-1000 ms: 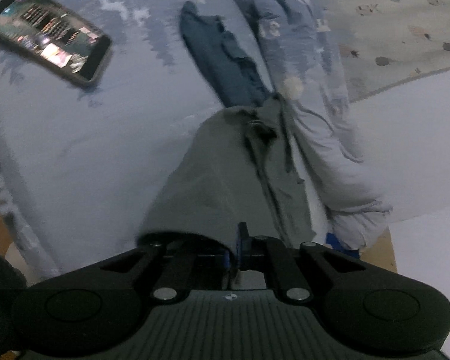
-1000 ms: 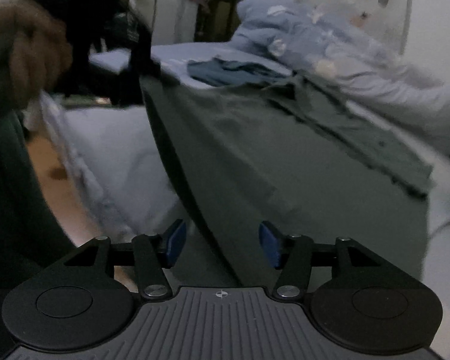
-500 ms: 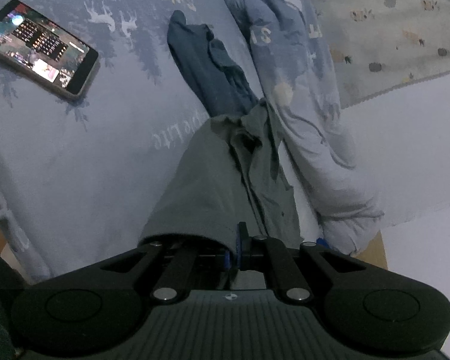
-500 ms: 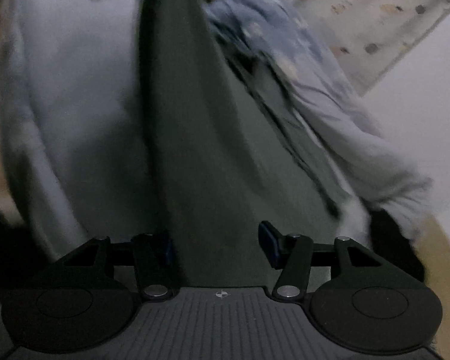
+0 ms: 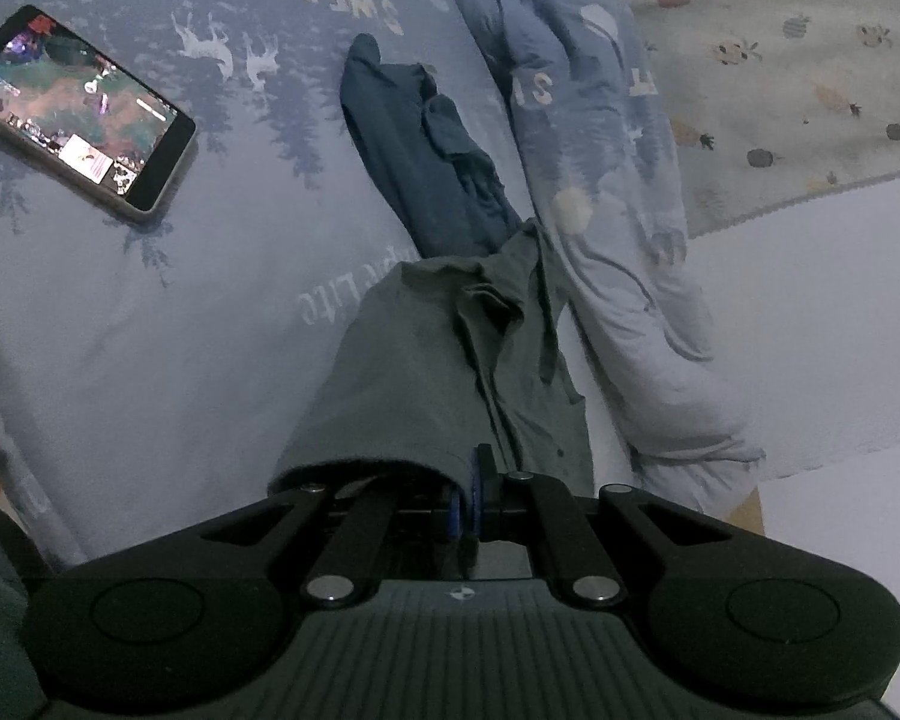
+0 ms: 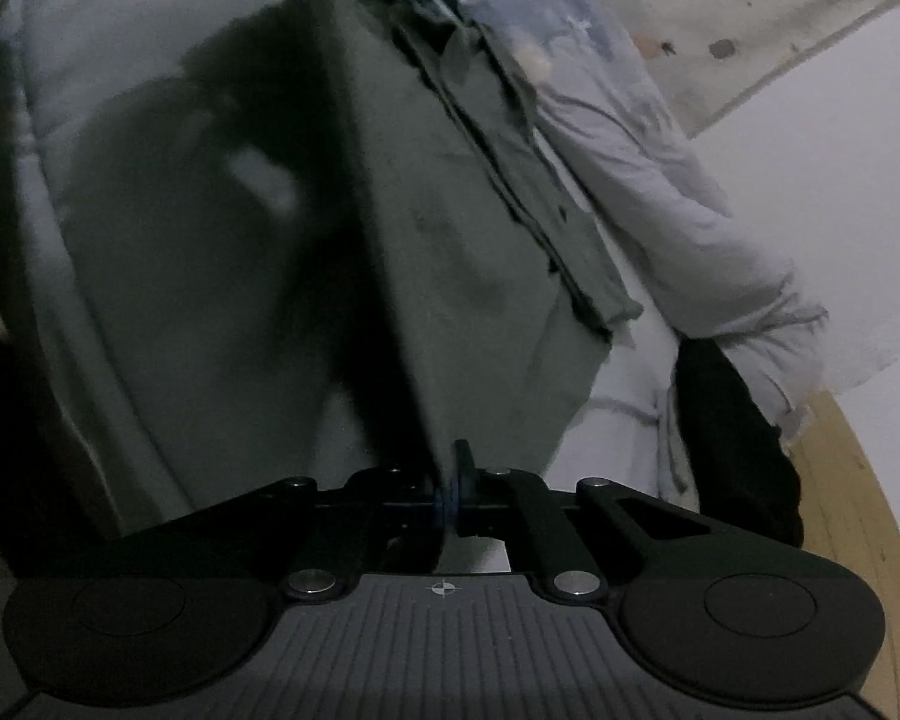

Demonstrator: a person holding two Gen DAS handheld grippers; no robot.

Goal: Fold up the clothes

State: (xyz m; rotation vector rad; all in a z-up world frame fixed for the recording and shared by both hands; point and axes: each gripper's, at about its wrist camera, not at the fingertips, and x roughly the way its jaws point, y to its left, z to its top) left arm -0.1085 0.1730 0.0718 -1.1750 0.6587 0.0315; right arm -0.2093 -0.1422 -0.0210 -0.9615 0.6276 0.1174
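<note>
— Where is the shirt, and which way does it run?

— The grey-green shirt (image 5: 414, 384) lies on the bed, its long axis running straight ahead from your jaws toward its collar at the far end, which meets the dark blue garment (image 5: 426, 162). Your left gripper (image 5: 467, 495) is clamped on the near hem, blue pads pressed together with cloth between them. Your right gripper (image 6: 450, 489) is likewise clenched on the shirt (image 6: 480, 240), a taut dark edge of fabric rising from its jaws and away up the frame; the button placket lies ahead and to the right of them.

— What has changed?

— A second ago your right jaws stood wide apart with the shirt spread ahead of them; now they are closed on it. Your left grip has held throughout, and its view has steadied.

— And around it?

— Right of both jaws, a rumpled pale blue quilt (image 5: 624, 228) runs alongside the shirt. Far ahead and left of your left jaws, a phone (image 5: 78, 114) with a lit screen rests on the blue printed sheet (image 5: 150, 312). Right of your right jaws, near the bed's edge, sits a black object (image 6: 732, 432), too dark to identify.
</note>
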